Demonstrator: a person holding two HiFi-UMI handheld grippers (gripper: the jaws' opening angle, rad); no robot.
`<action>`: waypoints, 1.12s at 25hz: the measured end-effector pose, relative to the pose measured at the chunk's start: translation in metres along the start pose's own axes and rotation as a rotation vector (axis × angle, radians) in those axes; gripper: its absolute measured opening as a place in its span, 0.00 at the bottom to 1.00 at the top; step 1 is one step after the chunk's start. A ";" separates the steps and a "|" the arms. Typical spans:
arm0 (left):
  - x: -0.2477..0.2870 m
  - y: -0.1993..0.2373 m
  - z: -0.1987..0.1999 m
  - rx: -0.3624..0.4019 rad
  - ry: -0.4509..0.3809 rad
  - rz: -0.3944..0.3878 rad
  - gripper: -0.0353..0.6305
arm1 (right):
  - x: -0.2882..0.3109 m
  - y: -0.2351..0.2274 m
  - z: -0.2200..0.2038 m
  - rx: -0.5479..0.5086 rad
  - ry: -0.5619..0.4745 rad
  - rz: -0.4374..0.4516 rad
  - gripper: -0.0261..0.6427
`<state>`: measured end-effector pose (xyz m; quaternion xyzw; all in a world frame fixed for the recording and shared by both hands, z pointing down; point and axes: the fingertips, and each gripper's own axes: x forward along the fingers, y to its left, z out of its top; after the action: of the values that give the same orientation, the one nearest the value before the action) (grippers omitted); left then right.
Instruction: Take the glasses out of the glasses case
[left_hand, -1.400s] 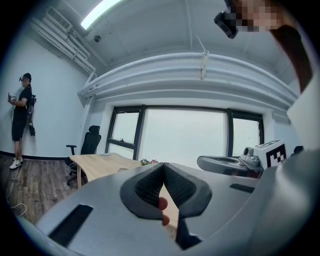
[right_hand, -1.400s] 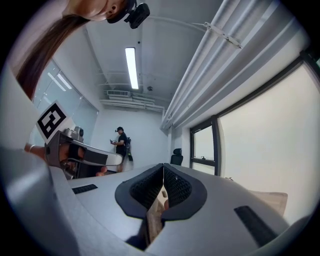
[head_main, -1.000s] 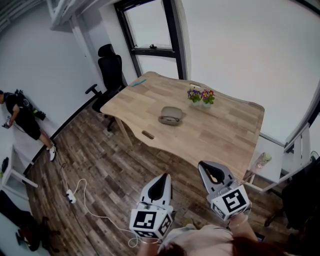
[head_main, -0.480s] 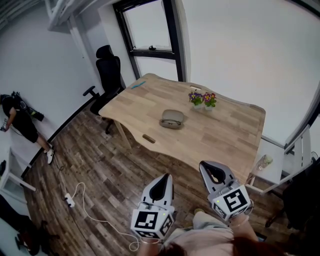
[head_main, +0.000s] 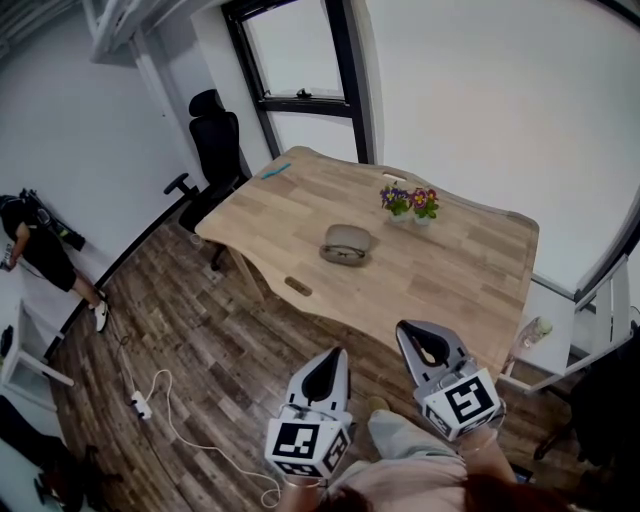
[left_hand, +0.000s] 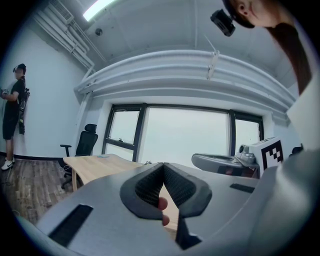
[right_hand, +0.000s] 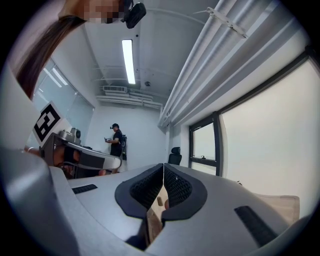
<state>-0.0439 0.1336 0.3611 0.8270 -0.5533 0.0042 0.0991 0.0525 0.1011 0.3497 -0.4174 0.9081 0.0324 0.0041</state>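
The approach is all that's in hand: the left tool (head_main: 323, 372) is pinched together on nothing, well short of the worktop (head_main: 455, 270). The glasses case (head_main: 347, 244) lies mid-worktop, apparently closed, any glasses inside hidden. The right tool (head_main: 424, 346), likewise pressed together and empty, must close in alongside the left and spread.

A pale, matt wooden table (head_main: 460, 270) stands on a floor (head_main: 200, 350) of darker, streaky wood-grain planks. The case (head_main: 347, 245) on the table looks smooth and dull grey. The left gripper (left_hand: 163, 165) and right gripper (right_hand: 163, 165) have smooth, matt grey plastic shells, with black, finely ribbed pads (left_hand: 147, 189) lining the jaws.
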 end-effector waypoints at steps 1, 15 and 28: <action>0.005 0.003 0.001 0.000 0.002 0.001 0.06 | 0.006 -0.003 -0.001 0.001 0.001 0.001 0.04; 0.080 0.051 0.013 0.012 0.020 0.013 0.06 | 0.082 -0.048 -0.011 0.021 0.004 0.005 0.04; 0.146 0.085 0.024 -0.002 0.029 0.028 0.06 | 0.145 -0.092 -0.016 0.028 0.018 0.033 0.04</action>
<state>-0.0675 -0.0354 0.3683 0.8190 -0.5634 0.0171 0.1076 0.0277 -0.0696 0.3557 -0.4026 0.9152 0.0160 0.0012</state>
